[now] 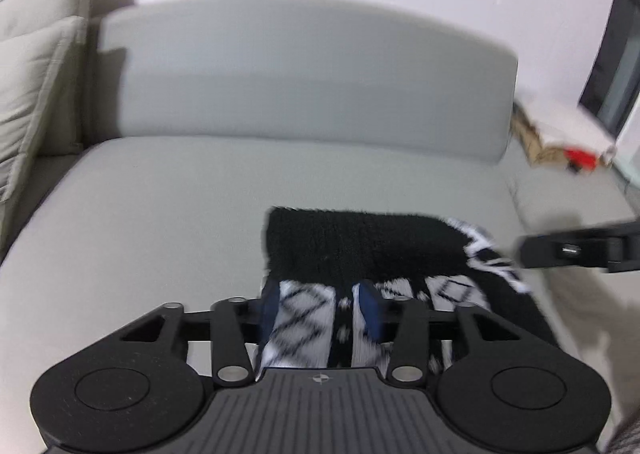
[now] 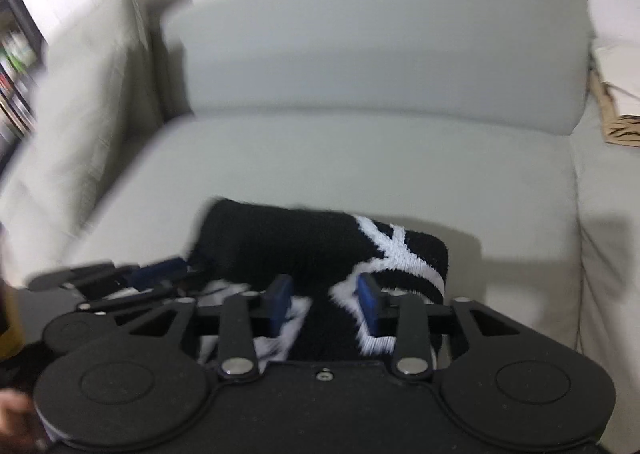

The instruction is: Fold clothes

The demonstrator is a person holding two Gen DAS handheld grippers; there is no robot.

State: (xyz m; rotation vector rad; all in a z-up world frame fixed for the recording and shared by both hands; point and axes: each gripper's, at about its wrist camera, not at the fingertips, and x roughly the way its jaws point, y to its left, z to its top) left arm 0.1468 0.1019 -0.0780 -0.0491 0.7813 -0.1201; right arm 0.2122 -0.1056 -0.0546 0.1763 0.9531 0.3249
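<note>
Both views are pretty motion-blurred, so fine detail is mushy. The garment is a thick black knit with a fuzzy, almost terry-looking surface, lying on the grey sofa seat in front of the backrest. From the left wrist view its far part is plain black, with a bold white zigzag band running off toward 3 o'clock, while the near part at 6 o'clock flips to white with thin black diamond lines. It looks doubled over, with a fairly straight far edge. In the right wrist view the same piece shows as a black slab with a big white stitched X-like mark toward 2 o'clock and white patches close to the camera. The left gripper has its blue pads spread apart, with the white patterned fabric lying between and under them; whether the pads actually touch the cloth I can't tell through the blur. The right gripper is also spread, hanging over the near edge of the knit with black fabric showing in the gap, not pinching anything. The left one also pokes into the right view at 9 o'clock, low by the cloth's left corner. A beige cushion leans at 10 o'clock.
</note>
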